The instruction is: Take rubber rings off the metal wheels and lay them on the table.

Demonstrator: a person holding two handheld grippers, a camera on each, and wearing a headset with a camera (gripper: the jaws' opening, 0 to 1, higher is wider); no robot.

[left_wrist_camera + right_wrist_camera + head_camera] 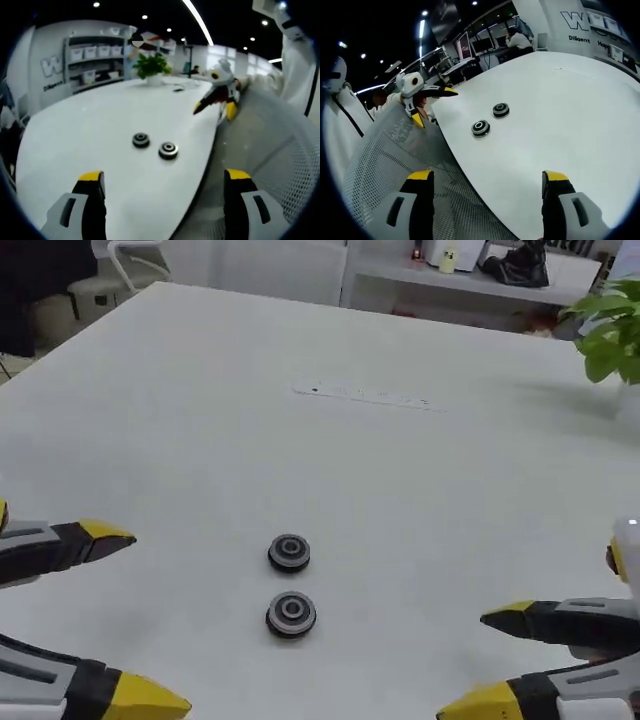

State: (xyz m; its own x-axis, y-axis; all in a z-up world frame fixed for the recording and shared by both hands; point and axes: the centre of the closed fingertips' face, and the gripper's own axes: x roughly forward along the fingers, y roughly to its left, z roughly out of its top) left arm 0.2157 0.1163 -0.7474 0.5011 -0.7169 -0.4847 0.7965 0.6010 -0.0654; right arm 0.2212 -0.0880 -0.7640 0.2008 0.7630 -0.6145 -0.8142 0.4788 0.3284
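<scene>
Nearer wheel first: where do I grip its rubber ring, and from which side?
Probably the outer edge of the black rubber ring on the nearer small metal wheel, coming straight down with the open right tongs. It lies flat, hub up, and the far wheel sits close beyond it, so pinch left-to-right.

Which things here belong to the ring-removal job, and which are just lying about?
Job: near metal wheel and far metal wheel, each wearing its dark rubber ring; left hand-held gripper and right hand-held gripper, both open; table.
Lying about: potted plant; flat white strip farther up the table.
</scene>
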